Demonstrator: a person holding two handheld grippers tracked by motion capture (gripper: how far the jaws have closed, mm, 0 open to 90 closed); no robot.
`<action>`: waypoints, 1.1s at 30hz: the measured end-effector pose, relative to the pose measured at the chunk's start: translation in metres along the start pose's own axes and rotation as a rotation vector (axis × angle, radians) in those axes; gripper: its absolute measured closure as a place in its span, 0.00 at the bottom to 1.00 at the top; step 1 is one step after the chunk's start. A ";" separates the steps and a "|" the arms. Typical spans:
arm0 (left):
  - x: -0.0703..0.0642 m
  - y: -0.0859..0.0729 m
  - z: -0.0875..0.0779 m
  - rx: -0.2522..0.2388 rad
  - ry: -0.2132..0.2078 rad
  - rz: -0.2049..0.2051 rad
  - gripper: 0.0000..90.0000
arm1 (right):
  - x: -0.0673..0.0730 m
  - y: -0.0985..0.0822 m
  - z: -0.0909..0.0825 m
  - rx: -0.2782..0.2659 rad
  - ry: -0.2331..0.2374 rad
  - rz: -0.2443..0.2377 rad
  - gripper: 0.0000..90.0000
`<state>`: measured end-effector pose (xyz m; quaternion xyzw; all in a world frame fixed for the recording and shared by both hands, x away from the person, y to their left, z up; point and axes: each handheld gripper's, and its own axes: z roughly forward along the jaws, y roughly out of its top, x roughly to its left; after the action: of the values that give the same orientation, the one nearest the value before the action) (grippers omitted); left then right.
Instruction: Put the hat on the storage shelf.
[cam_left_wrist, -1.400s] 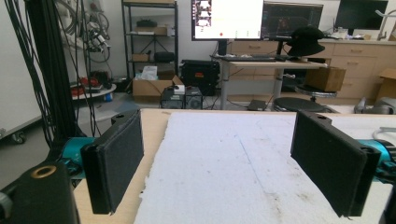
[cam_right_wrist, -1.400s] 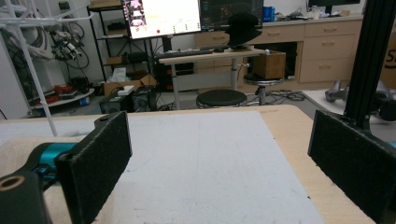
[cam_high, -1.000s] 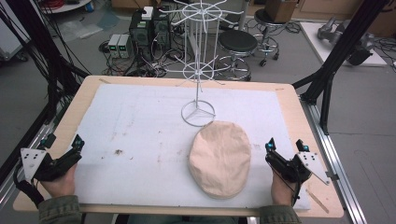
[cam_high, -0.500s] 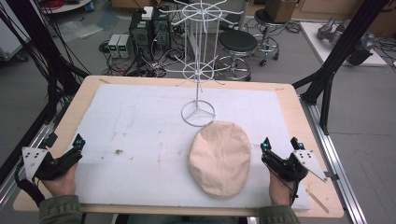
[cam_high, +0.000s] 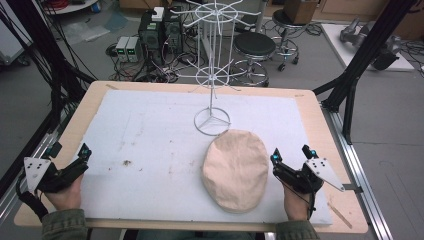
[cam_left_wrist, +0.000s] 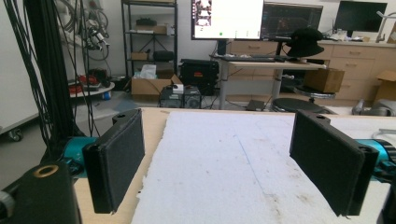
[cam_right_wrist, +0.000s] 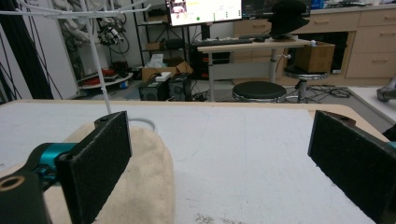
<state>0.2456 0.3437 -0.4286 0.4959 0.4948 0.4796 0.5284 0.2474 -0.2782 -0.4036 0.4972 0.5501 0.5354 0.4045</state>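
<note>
Beige cap (cam_high: 235, 169): soft fabric, oval, flat-cap shape, plain cream-tan, no visible markings. Lies flat and slumped on the white mat of the counter, lower centre-right of the high view, long axis running roughly near-to-far with a slight tilt. Far edge sits just beside the ring base of the white wire stand (cam_high: 212, 121); touching or not, can't tell. In the right gripper view the cap (cam_right_wrist: 140, 186) fills the lower left, its rounded surface faintly creased.
</note>
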 end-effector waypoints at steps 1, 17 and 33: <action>0.000 0.000 0.000 -0.001 0.001 0.001 0.20 | 0.001 0.001 0.000 -0.004 0.007 -0.007 0.06; 0.000 0.000 0.000 -0.009 -0.008 -0.001 0.20 | 0.021 0.004 0.007 0.138 0.140 -0.054 0.06; 0.000 0.000 0.001 -0.002 -0.006 0.000 0.20 | 0.032 0.005 0.009 0.156 0.151 -0.063 0.06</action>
<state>0.2465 0.3436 -0.4290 0.4969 0.4926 0.4786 0.5305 0.2511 -0.2455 -0.3971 0.4679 0.6344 0.5139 0.3384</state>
